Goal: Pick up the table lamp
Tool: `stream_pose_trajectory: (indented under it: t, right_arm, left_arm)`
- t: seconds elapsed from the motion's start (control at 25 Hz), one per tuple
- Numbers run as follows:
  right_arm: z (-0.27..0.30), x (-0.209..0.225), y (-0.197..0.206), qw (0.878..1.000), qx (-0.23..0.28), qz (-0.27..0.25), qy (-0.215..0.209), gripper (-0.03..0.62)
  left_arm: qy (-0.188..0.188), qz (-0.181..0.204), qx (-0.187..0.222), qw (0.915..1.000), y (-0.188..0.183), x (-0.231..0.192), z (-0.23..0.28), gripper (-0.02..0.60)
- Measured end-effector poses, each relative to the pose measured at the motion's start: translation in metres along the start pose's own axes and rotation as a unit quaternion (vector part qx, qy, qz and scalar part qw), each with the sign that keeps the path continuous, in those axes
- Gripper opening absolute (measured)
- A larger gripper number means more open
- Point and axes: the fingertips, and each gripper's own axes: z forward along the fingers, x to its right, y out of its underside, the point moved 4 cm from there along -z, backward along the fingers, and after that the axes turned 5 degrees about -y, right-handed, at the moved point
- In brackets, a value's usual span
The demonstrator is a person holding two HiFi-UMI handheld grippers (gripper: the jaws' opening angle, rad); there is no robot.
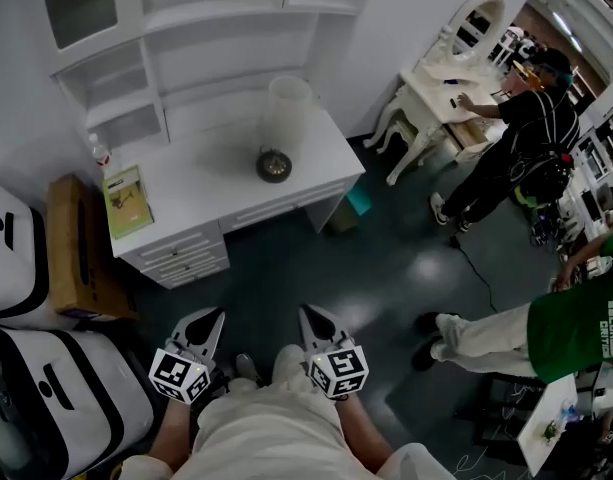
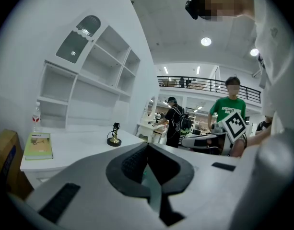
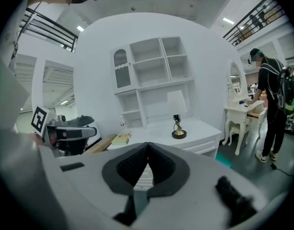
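The table lamp [image 1: 278,133] stands on the white desk [image 1: 201,183], towards its right end, with a pale shade over a dark round base. Both gripper views show it far ahead: the lamp [image 2: 114,137] in the left gripper view, the lamp [image 3: 178,127] in the right gripper view. My left gripper [image 1: 210,317] and right gripper [image 1: 309,314] hang side by side low in the head view, over the dark floor and well short of the desk. Both point towards it. The jaws of the left gripper [image 2: 147,146] and of the right gripper [image 3: 147,145] meet at the tips, with nothing between them.
A green book [image 1: 126,199] and a small bottle [image 1: 99,151] sit at the desk's left end, under a white shelf unit [image 1: 186,38]. A cardboard box [image 1: 78,248] and white cases [image 1: 16,253] stand at the left. People [image 1: 511,133] and a vanity table [image 1: 438,90] fill the right.
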Motion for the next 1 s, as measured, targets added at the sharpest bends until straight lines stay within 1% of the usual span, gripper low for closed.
stream_pose_trajectory:
  t: [0.16,0.36,0.64,1.0]
  right_arm:
    - [0.008,0.002,0.002,1.000,-0.003,0.001,0.004,0.012]
    - [0.026,0.024,0.000,1.000,-0.004,0.005,0.002,0.012]
    - [0.064,0.072,-0.029,1.000,-0.002,-0.003,-0.015,0.012]
    - [0.112,0.143,-0.063,0.999,-0.005,-0.011,-0.045,0.012]
  left_arm:
    - [0.003,-0.005,-0.007,1.0000,0.004,-0.008,0.004,0.009]
    - [-0.002,-0.008,-0.006,1.0000,0.002,-0.016,0.025,0.009]
    - [-0.029,-0.022,0.002,0.9993,-0.018,-0.034,0.072,0.009]
    - [-0.059,-0.018,0.013,0.9980,-0.048,-0.040,0.148,0.009]
